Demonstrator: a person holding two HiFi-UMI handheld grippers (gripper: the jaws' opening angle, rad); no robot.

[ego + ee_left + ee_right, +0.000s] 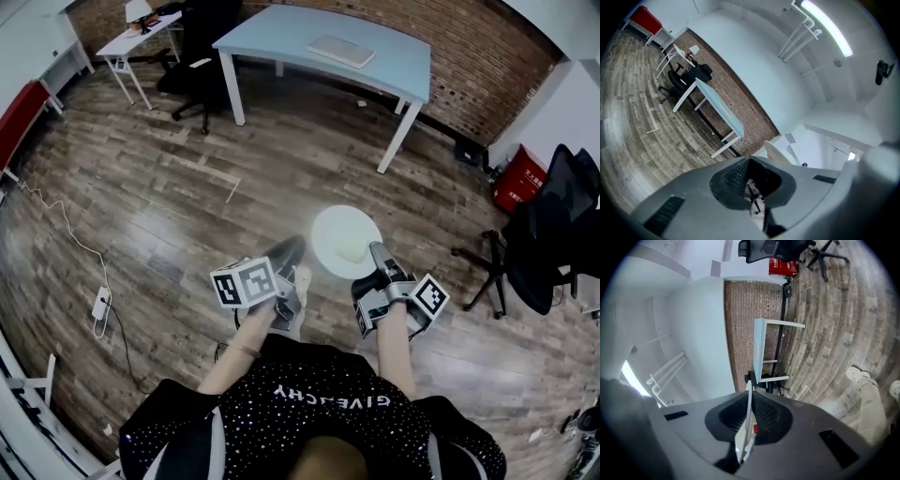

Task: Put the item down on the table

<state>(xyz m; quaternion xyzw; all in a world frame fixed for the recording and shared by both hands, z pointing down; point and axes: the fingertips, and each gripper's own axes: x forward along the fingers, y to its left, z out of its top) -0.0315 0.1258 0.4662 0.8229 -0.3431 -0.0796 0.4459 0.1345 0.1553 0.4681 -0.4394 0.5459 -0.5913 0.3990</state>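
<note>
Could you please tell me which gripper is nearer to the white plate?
Right. The right gripper is shut on the rim of the white plate, which stands between its jaws. The left gripper sits just off the plate's left edge, not touching it.

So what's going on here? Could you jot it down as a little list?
Held item: white plate
Held by: right gripper, shut on the plate's edge
Left gripper: jaws slightly apart, nothing between them
Table: light blue, across the room by the brick wall
Plate on table: not yet
</note>
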